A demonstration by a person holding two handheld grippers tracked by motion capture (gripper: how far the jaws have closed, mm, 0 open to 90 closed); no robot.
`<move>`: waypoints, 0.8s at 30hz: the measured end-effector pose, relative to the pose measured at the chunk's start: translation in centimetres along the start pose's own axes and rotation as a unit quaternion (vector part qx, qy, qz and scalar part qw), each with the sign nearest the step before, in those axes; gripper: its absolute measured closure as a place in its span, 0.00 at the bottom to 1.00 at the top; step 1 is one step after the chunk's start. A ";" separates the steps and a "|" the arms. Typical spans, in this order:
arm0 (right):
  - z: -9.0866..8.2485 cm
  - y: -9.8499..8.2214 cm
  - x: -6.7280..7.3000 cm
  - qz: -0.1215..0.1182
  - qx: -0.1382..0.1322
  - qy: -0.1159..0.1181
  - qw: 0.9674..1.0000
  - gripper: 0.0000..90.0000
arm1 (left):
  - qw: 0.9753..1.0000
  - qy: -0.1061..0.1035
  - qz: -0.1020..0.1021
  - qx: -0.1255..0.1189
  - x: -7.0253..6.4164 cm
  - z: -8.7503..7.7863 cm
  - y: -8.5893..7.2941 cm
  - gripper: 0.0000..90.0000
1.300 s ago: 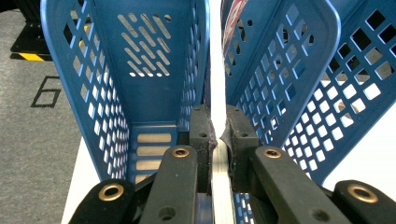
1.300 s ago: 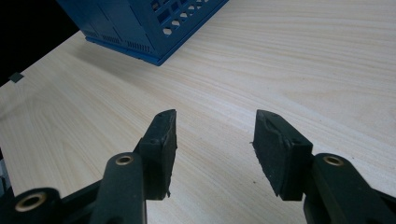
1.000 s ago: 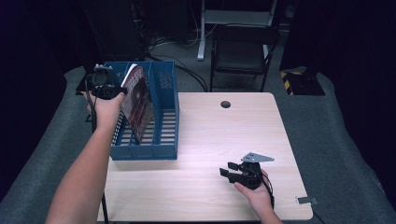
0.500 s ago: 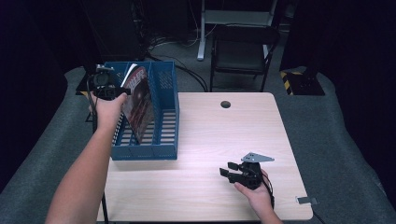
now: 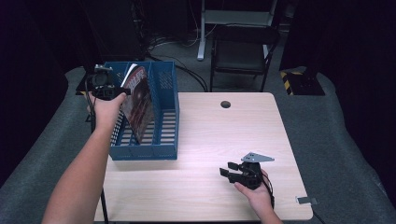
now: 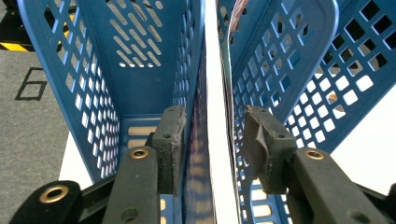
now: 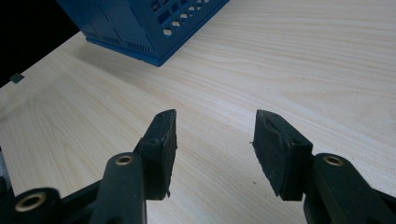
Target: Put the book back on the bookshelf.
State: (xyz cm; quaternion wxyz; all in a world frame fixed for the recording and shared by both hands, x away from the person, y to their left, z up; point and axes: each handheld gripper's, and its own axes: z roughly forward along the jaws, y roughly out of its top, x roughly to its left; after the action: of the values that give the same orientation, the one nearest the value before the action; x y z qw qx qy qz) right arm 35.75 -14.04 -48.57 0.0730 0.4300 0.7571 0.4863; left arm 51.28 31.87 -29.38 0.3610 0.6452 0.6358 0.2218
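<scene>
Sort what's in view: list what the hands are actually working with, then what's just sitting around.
In use:
left gripper, jaws either side of the magazine
blue file rack that holds it

Idle:
right gripper, open on the table
black chair

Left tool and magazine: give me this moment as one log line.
left tool: open, jaws astride magazine | magazine: upright in blue file rack | right tool: open, empty, over table
</scene>
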 end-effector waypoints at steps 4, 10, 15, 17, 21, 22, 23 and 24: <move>0.1 0.0 0.0 -0.002 0.002 0.002 1.000 0.55 | 1.000 -0.004 -0.002 -0.004 0.2 -0.4 0.0 0.63; 0.1 0.0 -0.1 -0.006 0.002 0.001 1.000 0.54 | 1.000 -0.009 0.005 -0.001 0.4 -1.1 0.2 0.61; 0.1 0.0 -0.1 0.000 0.002 0.000 1.000 0.54 | 1.000 -0.013 0.008 0.000 0.6 -1.8 0.4 0.61; 0.2 0.0 -0.1 0.001 0.003 0.000 1.000 0.54 | 1.000 -0.014 0.008 -0.002 0.6 -1.9 0.5 0.61; 0.2 -0.1 -0.1 0.001 0.004 0.000 1.000 0.54 | 1.000 -0.021 0.011 0.003 0.3 -2.2 0.6 0.61; 0.2 -0.1 -0.1 0.001 0.002 -0.001 1.000 0.54 | 1.000 -0.022 0.018 0.006 0.2 -2.3 0.6 0.61; 0.1 0.0 -0.1 0.003 0.003 -0.001 1.000 0.54 | 0.999 -0.023 0.021 0.007 0.1 -2.5 0.6 0.61; 0.2 0.0 -0.2 0.001 0.003 0.000 1.000 0.54 | 1.000 -0.024 0.019 0.005 0.0 -2.5 0.6 0.61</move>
State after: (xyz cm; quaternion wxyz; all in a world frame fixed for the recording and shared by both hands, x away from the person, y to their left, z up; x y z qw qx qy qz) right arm 35.91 -14.05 -48.74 0.0715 0.4315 0.7579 0.4841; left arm 49.81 32.36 -27.27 0.3690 0.6640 0.6155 0.2100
